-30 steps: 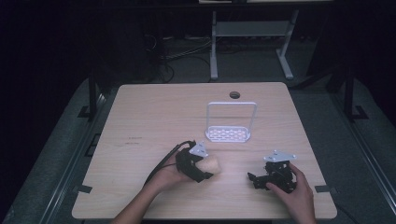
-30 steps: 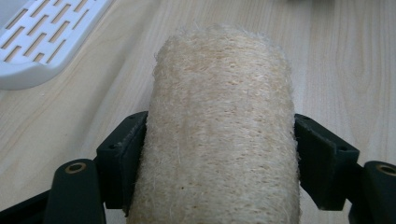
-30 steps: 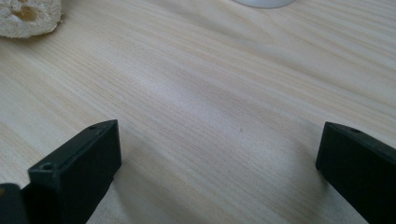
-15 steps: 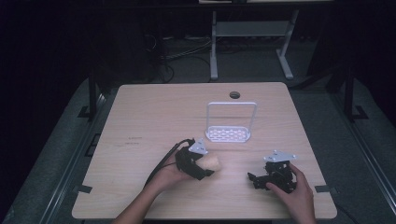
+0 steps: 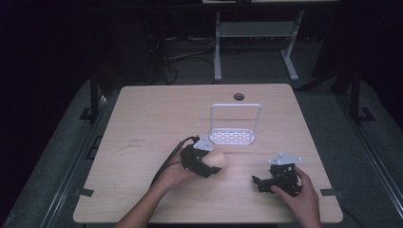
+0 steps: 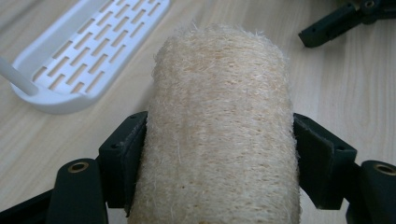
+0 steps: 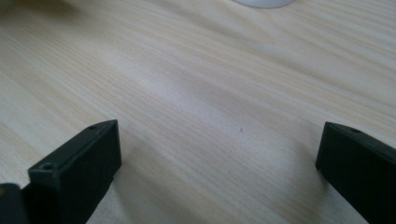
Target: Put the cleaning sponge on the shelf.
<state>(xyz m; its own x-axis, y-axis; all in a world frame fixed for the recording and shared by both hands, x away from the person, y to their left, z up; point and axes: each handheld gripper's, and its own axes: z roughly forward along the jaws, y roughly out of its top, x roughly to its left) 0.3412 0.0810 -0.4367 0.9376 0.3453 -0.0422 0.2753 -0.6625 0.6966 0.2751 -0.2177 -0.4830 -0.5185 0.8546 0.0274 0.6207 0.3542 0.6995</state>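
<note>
The left gripper (image 6: 219, 154) clamped both jaws against the sides of a tan loofah roll (image 6: 222, 121), holding it just above the wooden table (image 5: 142, 118), near the middle of the front half. A white slotted rack (image 5: 233, 137) stood just beyond it. Toward the front right corner, the right gripper (image 7: 219, 154) rested low with its jaws spread wide and nothing between them.

Loofah roll (image 6: 219, 126) is clamped between both jaws of left gripper (image 6: 217, 154); white slotted tray (image 6: 88, 56) is seen just beside it on table (image 6: 345, 84).
</note>
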